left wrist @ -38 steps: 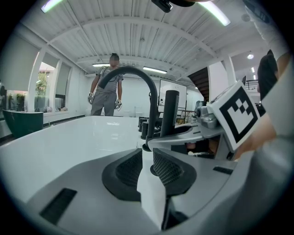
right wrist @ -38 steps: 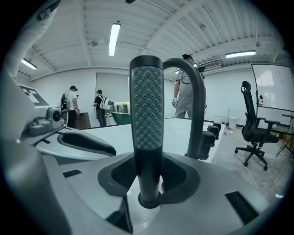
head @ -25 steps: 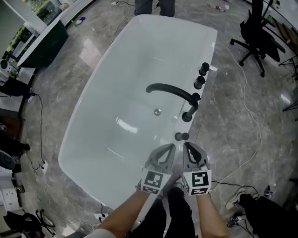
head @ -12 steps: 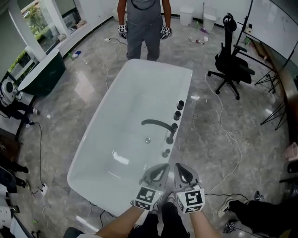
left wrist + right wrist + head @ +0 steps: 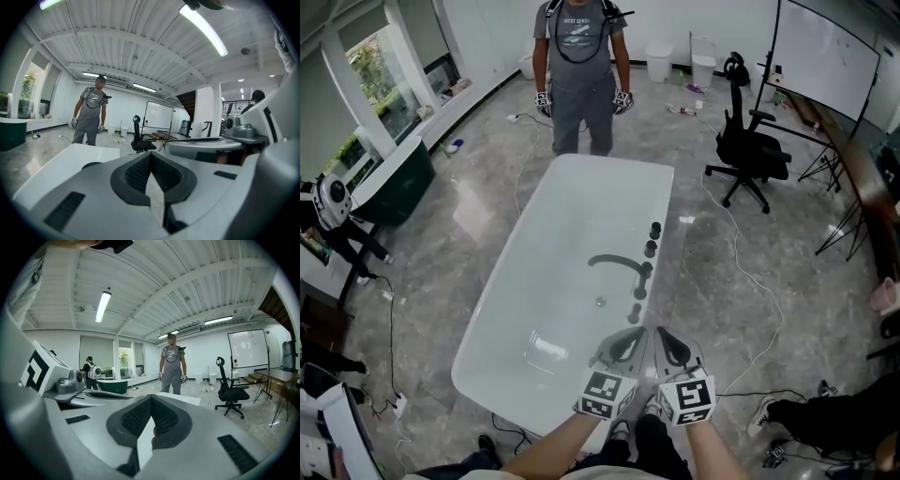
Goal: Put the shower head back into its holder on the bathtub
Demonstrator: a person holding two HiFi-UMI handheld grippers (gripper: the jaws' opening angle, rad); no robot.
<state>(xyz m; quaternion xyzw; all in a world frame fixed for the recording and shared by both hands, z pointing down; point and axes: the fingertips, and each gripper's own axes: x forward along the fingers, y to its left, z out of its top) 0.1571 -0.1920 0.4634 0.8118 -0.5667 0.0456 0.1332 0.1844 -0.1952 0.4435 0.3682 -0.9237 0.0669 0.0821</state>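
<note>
Left gripper (image 5: pixel 630 339) and right gripper (image 5: pixel 664 339) closed, empty, clear of white oval bathtub (image 5: pixel 548 234) | slim black shower head (image 5: pixel 640 289) seemingly seated at rim | task likely finished

This is a big open lab or test hall, not a home bathroom; a freestanding white bathtub (image 5: pixel 562 234) stands alone in the middle of a polished grey stone floor (image 5: pixel 441 272); right of the bathtub are a black office chair (image 5: pixel 745 150), a whiteboard (image 5: pixel 825 61) and a long desk (image 5: pixel 862 187); a loose cable (image 5: pixel 391 319) trails over the floor left of the bathtub; beyond its far end a person (image 5: pixel 581 75) stands watching, with white bins (image 5: pixel 659 61) behind; far left of the bathtub sit a green counter (image 5: pixel 389 183) and tall windows (image 5: pixel 370 61); overhead runs a ribbed ceiling with strip lights (image 5: pixel 104 305).
</note>
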